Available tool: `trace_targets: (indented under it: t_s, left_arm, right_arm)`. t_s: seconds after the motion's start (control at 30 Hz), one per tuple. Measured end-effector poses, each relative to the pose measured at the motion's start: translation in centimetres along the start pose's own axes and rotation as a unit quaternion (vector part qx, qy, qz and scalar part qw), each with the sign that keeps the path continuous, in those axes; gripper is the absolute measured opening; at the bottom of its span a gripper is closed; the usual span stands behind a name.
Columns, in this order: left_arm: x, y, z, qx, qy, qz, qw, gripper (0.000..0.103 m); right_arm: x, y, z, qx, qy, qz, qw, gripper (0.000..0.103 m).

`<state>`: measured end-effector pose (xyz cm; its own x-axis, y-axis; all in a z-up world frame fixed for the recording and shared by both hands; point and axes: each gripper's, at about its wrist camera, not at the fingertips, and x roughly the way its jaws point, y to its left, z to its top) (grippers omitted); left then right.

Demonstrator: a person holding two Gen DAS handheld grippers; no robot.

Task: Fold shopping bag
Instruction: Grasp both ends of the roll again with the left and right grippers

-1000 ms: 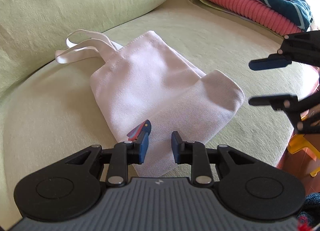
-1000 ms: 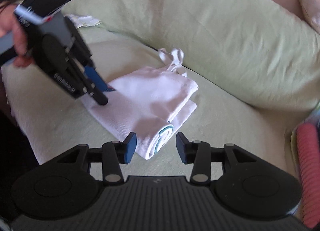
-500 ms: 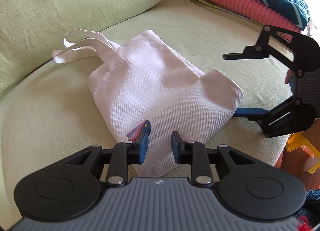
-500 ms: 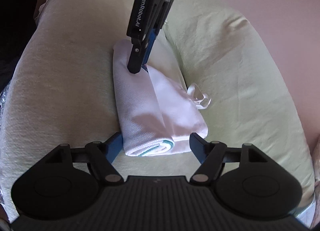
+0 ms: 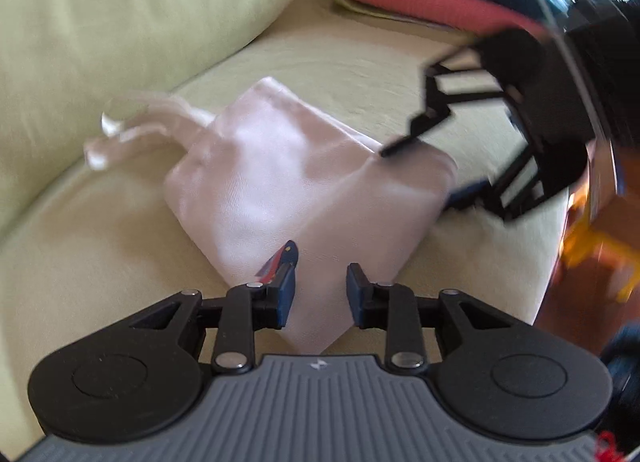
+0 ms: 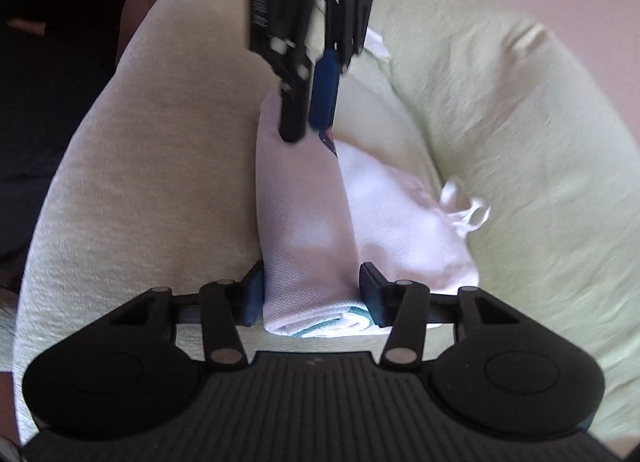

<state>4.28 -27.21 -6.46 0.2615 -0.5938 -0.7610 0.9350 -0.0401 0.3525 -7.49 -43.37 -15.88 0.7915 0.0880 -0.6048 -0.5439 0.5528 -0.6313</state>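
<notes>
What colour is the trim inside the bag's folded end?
Teal trim, clearest in the right wrist view between the right gripper fingers.

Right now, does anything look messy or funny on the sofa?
Nothing is spilled or torn. The white shopping bag lies folded on the green sofa, but its handles stick out crumpled at one end, and a bit of its teal print peeks from the fold's open end.

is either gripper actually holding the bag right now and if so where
Neither hold is certain. The right gripper brackets the shopping bag at the folded roll's end; the left gripper is open over the opposite end.
</notes>
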Motion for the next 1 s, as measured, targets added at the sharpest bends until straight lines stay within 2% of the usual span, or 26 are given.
trace_targets:
  t_s: [0.07,0.1,0.17,0.2,0.23,0.5,0.6,0.67,0.77,0.87,1.0]
  left_arm:
    - [-1.0,-1.4,-1.2,0.087,0.002,0.031,0.9957,0.048]
    - [-1.3,-2.1,-1.9,0.126,0.005,0.045,0.9910,0.050]
    - [-1.4,-3.5,-3.6,0.202,0.007,0.064,0.9774,0.050]
    - [-1.3,-3.9,-4.0,0.220,0.004,0.070,0.9730,0.050]
    - [-1.0,-4.5,-4.6,0.247,-0.007,0.086,0.9650,0.050]
    - [1.9,-5.7,-4.9,0.300,-0.052,0.133,0.9433,0.052]
    - [3.0,-5.2,-4.6,0.294,-0.057,0.122,0.9464,0.049]
    - [3.1,-3.6,-4.0,0.252,-0.056,0.082,0.9627,0.049]
    - [3.0,-1.4,-3.1,0.200,-0.049,0.028,0.9782,0.048]
    - [2.9,0.0,-2.5,0.185,-0.043,-0.006,0.9818,0.048]
    - [3.0,1.3,-2.3,0.167,-0.040,-0.033,0.9845,0.048]
  right_arm:
    - [0.0,-1.0,0.0,0.019,0.004,0.024,1.000,0.046]
    - [0.1,-1.4,-0.1,0.029,0.004,0.032,0.999,0.046]
    - [0.1,-2.0,-0.3,0.047,0.001,0.045,0.998,0.046]
    - [0.1,-2.1,-0.4,0.051,0.000,0.048,0.998,0.046]
    - [0.1,-2.2,-0.5,0.053,0.000,0.050,0.997,0.046]
    - [-0.1,-3.6,-0.5,0.087,0.000,0.075,0.993,0.046]
    - [0.1,-4.1,-0.5,0.101,-0.001,0.086,0.991,0.047]
    - [0.2,-4.4,-0.5,0.109,-0.003,0.090,0.990,0.047]
    - [0.2,-4.2,-0.5,0.106,-0.008,0.073,0.992,0.050]
    - [-0.2,-2.9,-0.7,0.067,-0.022,0.040,0.997,0.052]
    - [-0.7,-1.7,-1.2,0.011,-0.034,0.001,0.999,0.048]
